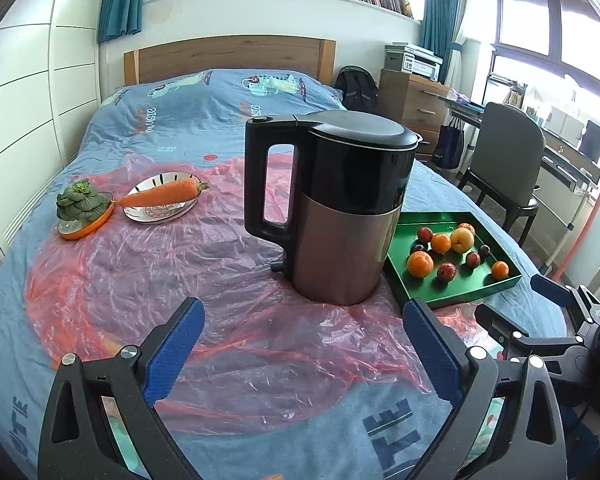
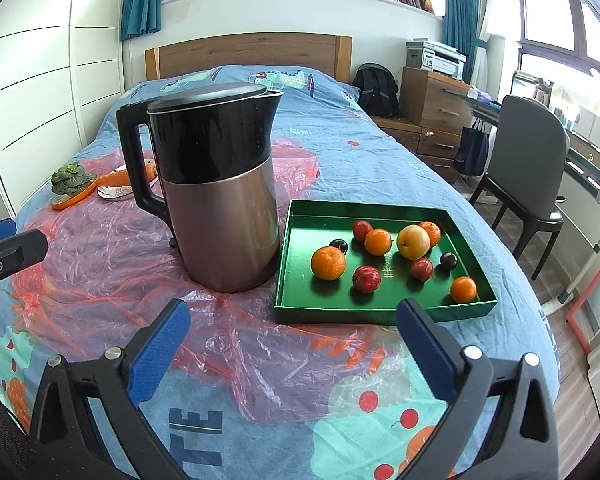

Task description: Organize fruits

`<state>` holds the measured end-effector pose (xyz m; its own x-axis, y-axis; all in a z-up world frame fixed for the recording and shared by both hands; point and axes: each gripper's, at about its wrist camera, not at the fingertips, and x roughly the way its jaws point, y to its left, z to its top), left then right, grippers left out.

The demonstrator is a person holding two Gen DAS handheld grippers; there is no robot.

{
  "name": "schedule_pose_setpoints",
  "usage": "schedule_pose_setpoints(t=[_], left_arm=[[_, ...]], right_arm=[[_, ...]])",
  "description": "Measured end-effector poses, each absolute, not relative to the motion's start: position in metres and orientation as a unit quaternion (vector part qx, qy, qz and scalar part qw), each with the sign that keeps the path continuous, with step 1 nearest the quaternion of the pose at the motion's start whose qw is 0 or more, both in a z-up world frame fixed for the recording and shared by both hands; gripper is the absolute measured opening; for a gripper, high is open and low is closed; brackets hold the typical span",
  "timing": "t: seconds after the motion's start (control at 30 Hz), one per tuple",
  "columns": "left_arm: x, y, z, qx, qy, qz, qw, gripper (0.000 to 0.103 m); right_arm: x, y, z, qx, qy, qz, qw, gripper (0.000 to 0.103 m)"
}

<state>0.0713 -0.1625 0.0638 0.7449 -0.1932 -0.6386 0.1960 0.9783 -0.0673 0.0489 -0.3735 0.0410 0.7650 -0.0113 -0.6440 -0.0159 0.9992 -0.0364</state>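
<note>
A green tray [image 2: 296,216] lies on the bed to the right of a kettle and holds several fruits: oranges [image 2: 328,263], red plums [image 2: 366,279] and a yellow apple [image 2: 413,241]. The tray also shows in the left wrist view [image 1: 404,280]. My left gripper [image 1: 302,324] is open and empty, low over the red plastic sheet in front of the kettle. My right gripper [image 2: 292,320] is open and empty, just in front of the tray's near edge. The right gripper also shows at the right edge of the left wrist view [image 1: 540,304].
A black and steel kettle [image 2: 216,188] stands on a red plastic sheet [image 1: 140,264] on the blue bedspread. At the back left a carrot [image 1: 164,196] lies on a silver plate [image 1: 156,214] beside a green vegetable [image 1: 80,202] in an orange dish. A chair [image 2: 528,176] stands right of the bed.
</note>
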Motion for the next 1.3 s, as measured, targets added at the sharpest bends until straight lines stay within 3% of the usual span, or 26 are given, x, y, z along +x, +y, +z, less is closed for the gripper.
schedule_pose_setpoints(t=[1.3], left_arm=[[0.082, -0.181, 0.044, 0.015, 0.353, -0.069, 0.933, 0.101]], right_arm=[[0.059, -0.407, 0.033, -0.019, 0.334, -0.018, 0.942, 0.103]])
